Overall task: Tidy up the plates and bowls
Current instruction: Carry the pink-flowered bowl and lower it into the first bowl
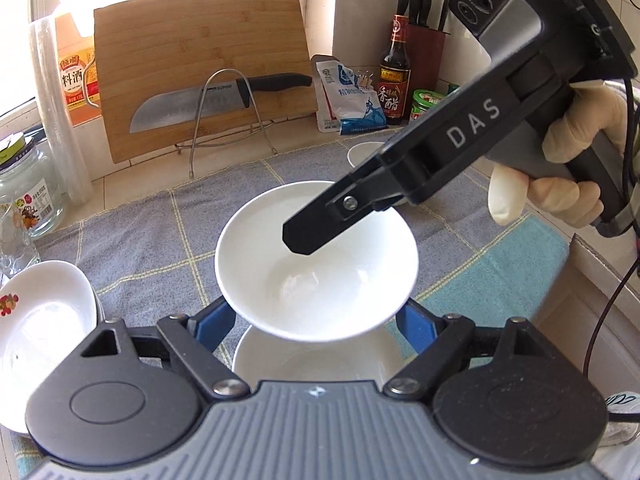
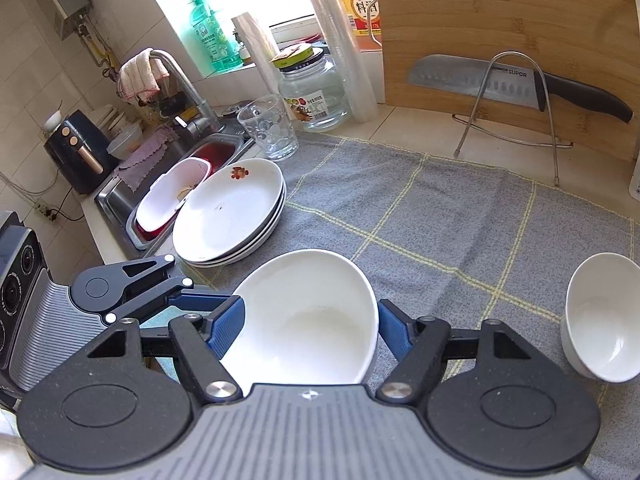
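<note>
Across the counter a grey checked cloth (image 1: 160, 240) is spread, and every place below is given from it. Behind its far edge a wooden board (image 1: 200, 72) is propped upright in a wire stand, with a knife (image 1: 216, 100) laid across its face.

Over the near part of the cloth the left gripper (image 1: 316, 320) is seen, its blue pads clamped against opposite sides of a white bowl (image 1: 320, 288). The right gripper (image 2: 310, 324) is held over the same part of the cloth, coming in from the right side in a gloved hand (image 1: 572, 160). In the right wrist view its pads are pressed on the flanks of that bowl too, and in the left wrist view one black finger is seen reaching over the bowl's far rim. The bowl is thus gripped by both tools and is carried clear of the cloth.

At the cloth's left edge, beside the sink, a stack of plates (image 2: 228, 216) is set, the top one marked with a small red motif. Directly under the carried bowl a lower bowl (image 1: 312, 360) rests on the cloth, upright. Towards the cloth's right side a small bowl (image 2: 600, 320) is stood alone, well apart from the plates
</note>
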Action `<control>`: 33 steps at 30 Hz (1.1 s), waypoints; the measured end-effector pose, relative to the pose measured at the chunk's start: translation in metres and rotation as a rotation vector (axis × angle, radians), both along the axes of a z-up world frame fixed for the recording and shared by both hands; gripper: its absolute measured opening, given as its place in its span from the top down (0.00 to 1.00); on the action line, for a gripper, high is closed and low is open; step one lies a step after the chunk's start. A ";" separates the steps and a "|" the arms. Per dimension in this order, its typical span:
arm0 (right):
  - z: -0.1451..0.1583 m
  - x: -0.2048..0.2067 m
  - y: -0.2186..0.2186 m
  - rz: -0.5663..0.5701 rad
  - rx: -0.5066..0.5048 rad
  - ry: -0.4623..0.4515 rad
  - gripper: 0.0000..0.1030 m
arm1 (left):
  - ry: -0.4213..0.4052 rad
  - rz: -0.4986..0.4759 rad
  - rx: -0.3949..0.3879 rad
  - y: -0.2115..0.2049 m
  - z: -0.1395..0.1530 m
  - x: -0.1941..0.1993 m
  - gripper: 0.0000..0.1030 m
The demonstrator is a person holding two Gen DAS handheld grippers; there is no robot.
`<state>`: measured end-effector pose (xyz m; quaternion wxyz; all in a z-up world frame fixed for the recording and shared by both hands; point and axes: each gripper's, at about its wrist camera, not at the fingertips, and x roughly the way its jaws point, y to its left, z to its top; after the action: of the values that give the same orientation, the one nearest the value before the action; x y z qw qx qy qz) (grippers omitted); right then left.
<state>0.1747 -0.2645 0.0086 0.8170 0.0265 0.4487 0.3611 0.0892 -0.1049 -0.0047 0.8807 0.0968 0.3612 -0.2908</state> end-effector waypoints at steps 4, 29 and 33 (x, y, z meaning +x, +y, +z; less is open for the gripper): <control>-0.004 -0.006 0.005 0.015 -0.003 0.007 0.25 | 0.005 0.008 0.013 0.003 0.000 -0.009 0.16; -0.037 -0.028 0.019 0.020 0.002 0.072 0.25 | 0.055 -0.013 0.061 0.013 -0.016 -0.030 0.16; -0.038 -0.027 0.019 0.020 -0.003 0.075 0.25 | 0.061 -0.012 0.059 0.013 -0.018 -0.029 0.16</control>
<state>0.1477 -0.2457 -0.0297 0.7961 0.0346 0.4798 0.3673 0.0600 -0.0921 -0.0228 0.8642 0.1158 0.3958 -0.2883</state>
